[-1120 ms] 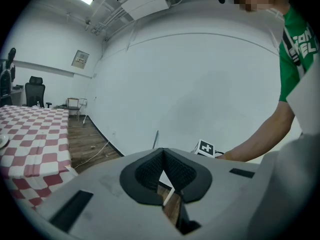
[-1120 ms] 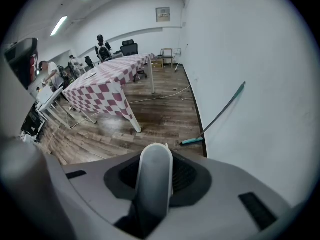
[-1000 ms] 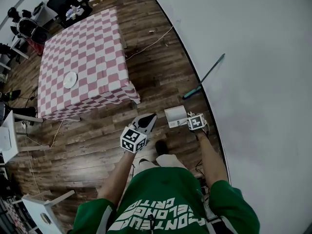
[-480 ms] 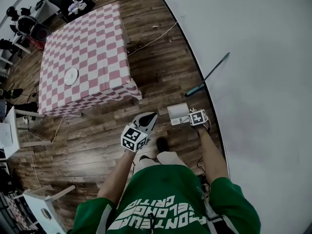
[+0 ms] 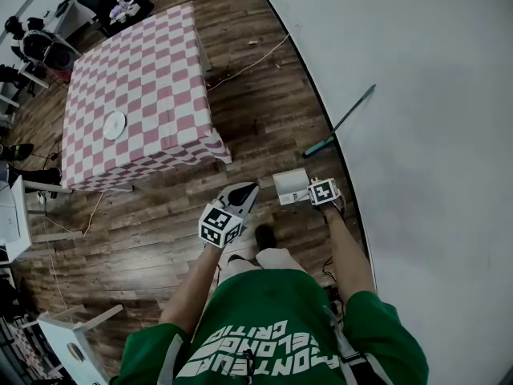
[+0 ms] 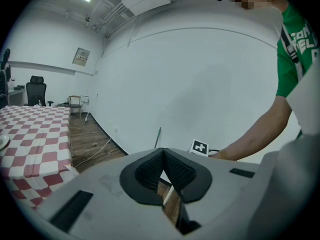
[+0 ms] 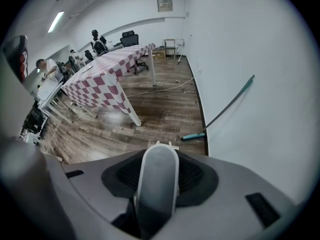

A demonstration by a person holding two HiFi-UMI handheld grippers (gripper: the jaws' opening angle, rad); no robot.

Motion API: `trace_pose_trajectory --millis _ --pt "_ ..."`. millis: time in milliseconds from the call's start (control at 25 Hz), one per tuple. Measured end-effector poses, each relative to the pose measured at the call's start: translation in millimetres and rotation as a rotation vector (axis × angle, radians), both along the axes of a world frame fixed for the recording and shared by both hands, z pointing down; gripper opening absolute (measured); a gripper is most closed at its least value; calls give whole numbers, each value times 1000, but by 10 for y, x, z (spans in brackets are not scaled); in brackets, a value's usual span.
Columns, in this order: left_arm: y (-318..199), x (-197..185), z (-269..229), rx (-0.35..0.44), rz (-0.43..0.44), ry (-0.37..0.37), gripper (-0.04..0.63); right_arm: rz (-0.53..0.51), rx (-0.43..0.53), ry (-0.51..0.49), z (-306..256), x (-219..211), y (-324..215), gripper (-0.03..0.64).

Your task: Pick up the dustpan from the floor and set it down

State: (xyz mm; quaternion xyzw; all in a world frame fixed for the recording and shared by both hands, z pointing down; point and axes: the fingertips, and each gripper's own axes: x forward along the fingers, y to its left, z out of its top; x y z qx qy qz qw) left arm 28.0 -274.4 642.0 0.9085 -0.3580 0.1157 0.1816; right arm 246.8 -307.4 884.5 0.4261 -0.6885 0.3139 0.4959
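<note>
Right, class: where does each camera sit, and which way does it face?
Head view: on the head, steeply down; forearms, left gripper, right gripper.
Left gripper view: rides shut left gripper, faces white wall; right forearm shows.
Right gripper view: down opening jaws round pale plastic dustpan's handle.
Head and right gripper views share red-white checked table, teal broom.

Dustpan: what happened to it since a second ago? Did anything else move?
The jaws of the right gripper are opening around the handle of the dustpan, letting it go. The dustpan has not visibly moved. Both grippers, the broom against the wall and the checkered table stayed where they were; the left gripper is shut and empty.
</note>
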Motion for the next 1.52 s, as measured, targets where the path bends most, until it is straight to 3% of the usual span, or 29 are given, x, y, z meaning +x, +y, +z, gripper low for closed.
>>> trace_pose_trajectory --millis 240,560,880,1200,1520 --pt "-6 13 -2 0 -3 -2 3 20 13 -93 -55 -112 -32 183" --pt "25 37 -15 4 -8 7 3 29 100 -83 -345 -42 -141 193" --pt "99 53 -80 24 4 27 3 53 279 -128 -896 -74 -230 193" --pt "307 -36 -279 56 40 65 3 105 493 -192 -1825 -211 38 192" --pt "606 -237 -627 120 69 100 3 98 639 -267 -2674 -574 541 33"
